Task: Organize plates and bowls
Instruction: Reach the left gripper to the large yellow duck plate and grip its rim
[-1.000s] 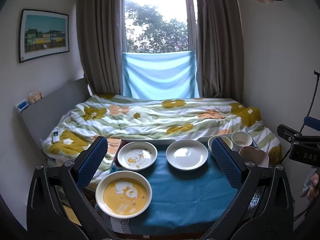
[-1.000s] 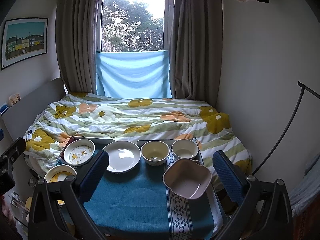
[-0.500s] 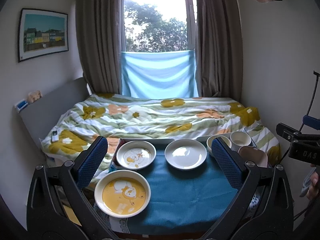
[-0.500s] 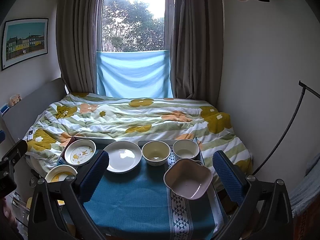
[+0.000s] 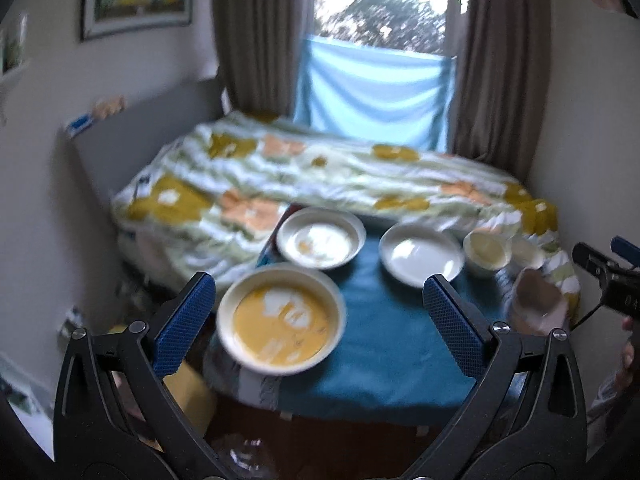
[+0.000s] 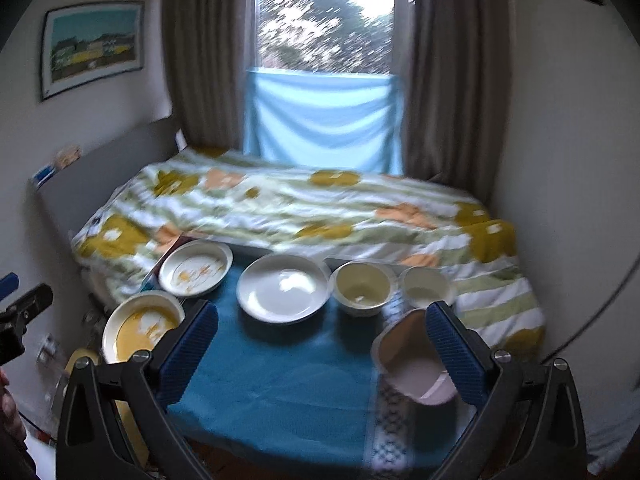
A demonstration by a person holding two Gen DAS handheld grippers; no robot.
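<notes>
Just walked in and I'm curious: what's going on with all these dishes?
A person holds two grippers over a table with a teal cloth. Both the left gripper and the right gripper are open and hold nothing. The yellow-centred plate, patterned white plate, plain white plate, two cream bowls and pinkish squarish bowl lie separate, unstacked.

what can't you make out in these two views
- Yellow plate design: smeared by motion blur in the left wrist view; in the right wrist view the right gripper's left finger covers part of it.
- Pink bowl: its right side is behind the right finger; blurred at the table edge in the left view.
- Cartoon plate print: too blurred to read.
- Small cup: mostly hidden behind the cream bowl.
</notes>
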